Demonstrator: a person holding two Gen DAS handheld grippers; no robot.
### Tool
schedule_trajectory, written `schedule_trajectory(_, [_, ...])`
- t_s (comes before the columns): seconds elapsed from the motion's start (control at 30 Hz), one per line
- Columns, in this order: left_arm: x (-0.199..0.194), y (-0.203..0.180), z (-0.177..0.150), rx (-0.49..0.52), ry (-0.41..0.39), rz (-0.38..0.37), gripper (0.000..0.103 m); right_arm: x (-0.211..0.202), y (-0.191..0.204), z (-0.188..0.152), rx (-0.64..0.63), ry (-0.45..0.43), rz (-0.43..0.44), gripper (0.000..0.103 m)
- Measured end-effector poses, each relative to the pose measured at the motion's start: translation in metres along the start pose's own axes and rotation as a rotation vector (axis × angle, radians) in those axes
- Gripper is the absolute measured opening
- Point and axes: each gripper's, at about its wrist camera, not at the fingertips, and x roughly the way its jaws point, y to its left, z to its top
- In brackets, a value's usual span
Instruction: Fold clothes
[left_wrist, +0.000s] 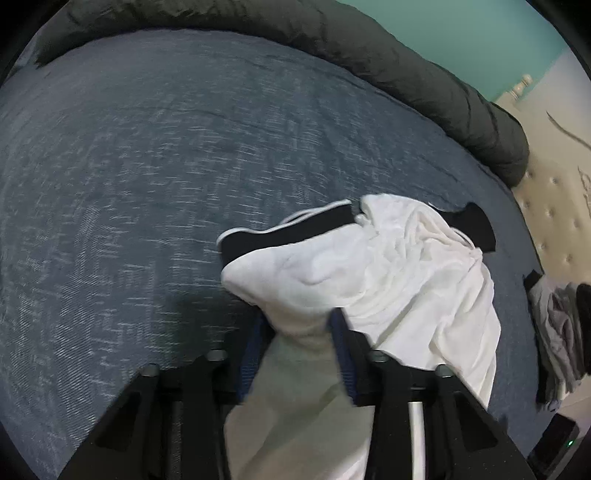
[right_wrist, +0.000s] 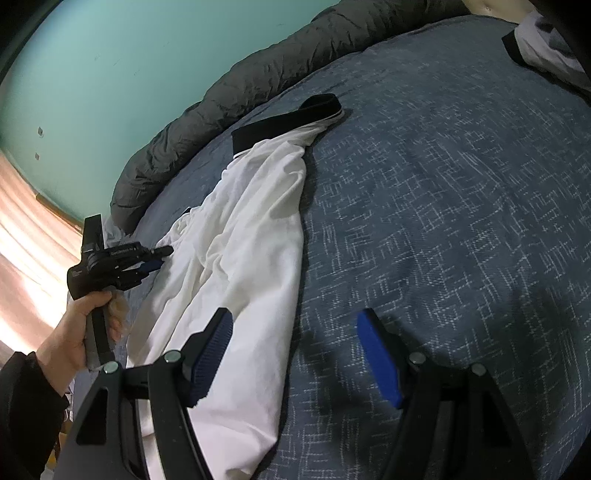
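Left gripper (left_wrist: 299, 332): blue-padded fingers (left_wrist: 341, 343) clamped on a bunched fold of the white garment (left_wrist: 388, 273); cloth fills the gap between the jaws and hangs below them. Seen also from the right wrist view at far left (right_wrist: 155, 258), held by a bare hand (right_wrist: 74, 332) in a dark sleeve, tips reaching the garment's edge.

Right gripper (right_wrist: 295, 354): jaws spread wide, nothing between them. Left blue pad (right_wrist: 210, 358) over the near edge of the white cloth, contact not resolvable; right pad (right_wrist: 380, 362) over bare bedspread.

White garment with black trim bands (right_wrist: 288, 125) lying crumpled and stretched lengthwise on the blue woven bedspread (right_wrist: 461, 221), toward its edge; black bands at the far end, one piped in white (left_wrist: 288, 232).

Outward: dark grey quilted duvet (left_wrist: 369, 48) rolled along the far side of the bed, against a teal wall (right_wrist: 110, 74). Small pile of grey and dark clothing (left_wrist: 557, 325) at the bedspread's right margin in the left wrist view, well apart from the white garment. Cream tufted surface (left_wrist: 554, 206) beyond it. Second white-and-black item (right_wrist: 535, 44) at the far corner in the right wrist view.
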Motion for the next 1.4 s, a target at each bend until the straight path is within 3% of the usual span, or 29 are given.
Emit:
schedule_trajectory(0.17, [-0.012,-0.032,-0.002,0.07,-0.014,-0.049,0.008,-0.005,-0.003,0.001,0.008,-0.01,0.004,0.071])
schedule_trajectory(0.33, [-0.04,-0.088,-0.005,0.154,-0.036,-0.17,0.007,-0.014,-0.012,0.006,0.032,-0.04,-0.005,0.071])
schedule_trajectory(0.53, [-0.043,-0.166,-0.031,0.268,0.036,-0.289,0.008,-0.026,-0.028,0.017,0.064,-0.079,-0.043,0.071])
schedule_trajectory(0.63, [-0.042,-0.188,-0.049,0.288,0.082,-0.291,0.015,-0.033,-0.036,0.022,0.089,-0.097,-0.057,0.071])
schedule_trajectory(0.67, [-0.044,-0.19,-0.054,0.287,0.087,-0.299,0.025,-0.035,-0.039,0.023,0.098,-0.102,-0.061,0.071])
schedule_trajectory(0.7, [-0.049,-0.187,-0.056,0.279,0.086,-0.311,0.033,-0.036,-0.039,0.023,0.102,-0.104,-0.063,0.071])
schedule_trajectory(0.8, [-0.066,-0.168,-0.06,0.251,0.071,-0.315,0.039,-0.036,-0.038,0.023,0.102,-0.101,-0.066,0.071])
schedule_trajectory(0.97, [-0.116,-0.116,-0.077,0.228,-0.017,-0.28,0.041,-0.028,-0.015,0.016,0.032,-0.074,-0.062,0.071])
schedule_trajectory(1.1, [-0.14,-0.061,-0.097,0.171,-0.071,-0.217,0.048,-0.019,0.017,0.006,-0.071,-0.054,-0.051,0.071])
schedule_trajectory(1.23, [-0.149,-0.007,-0.124,0.137,-0.094,-0.135,0.049,-0.001,0.048,0.0,-0.152,-0.003,-0.044,0.071])
schedule_trajectory(1.4, [-0.15,0.044,-0.149,0.064,-0.132,-0.096,0.049,0.022,0.091,0.016,-0.261,0.021,-0.071,0.081])
